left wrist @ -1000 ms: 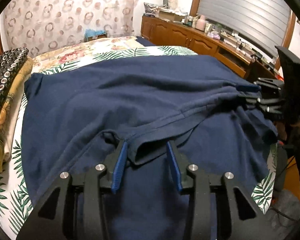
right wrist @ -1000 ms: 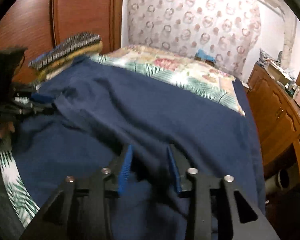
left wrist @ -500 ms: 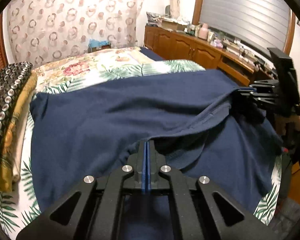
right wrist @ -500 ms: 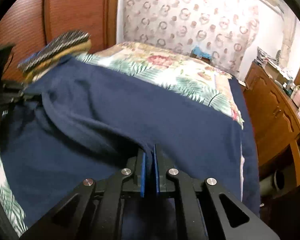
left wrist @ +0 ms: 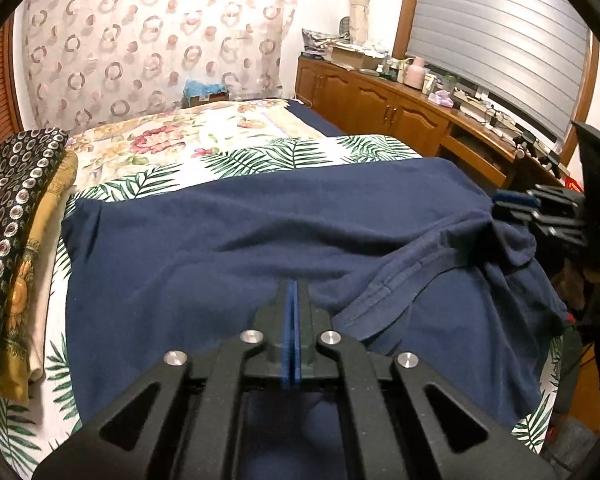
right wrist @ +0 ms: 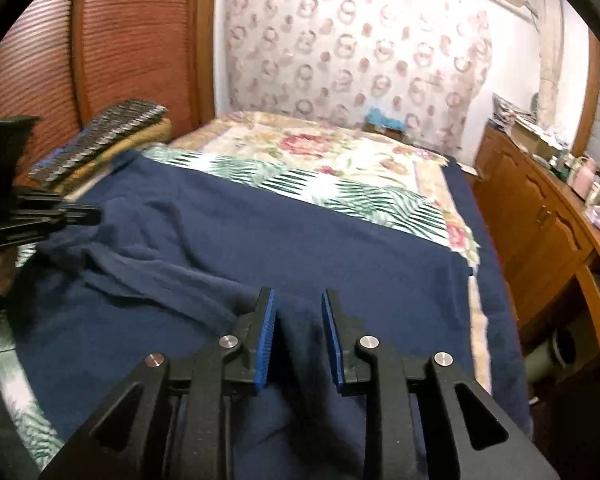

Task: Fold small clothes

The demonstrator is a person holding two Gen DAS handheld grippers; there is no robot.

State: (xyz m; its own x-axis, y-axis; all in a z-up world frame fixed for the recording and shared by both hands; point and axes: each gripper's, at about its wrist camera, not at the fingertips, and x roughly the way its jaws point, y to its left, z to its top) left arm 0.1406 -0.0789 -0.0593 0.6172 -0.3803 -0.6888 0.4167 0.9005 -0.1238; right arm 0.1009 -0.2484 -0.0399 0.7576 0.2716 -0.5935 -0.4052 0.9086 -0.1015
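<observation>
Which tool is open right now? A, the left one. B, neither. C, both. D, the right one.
D: the right tool has its blue pads apart over the navy garment, while the left tool is shut on the cloth.

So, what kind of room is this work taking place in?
Most likely a home bedroom. A bed with a flowered and leaf-print cover holds the navy garment, wooden cabinets stand along the wall, and a shuttered window is above them.
</observation>
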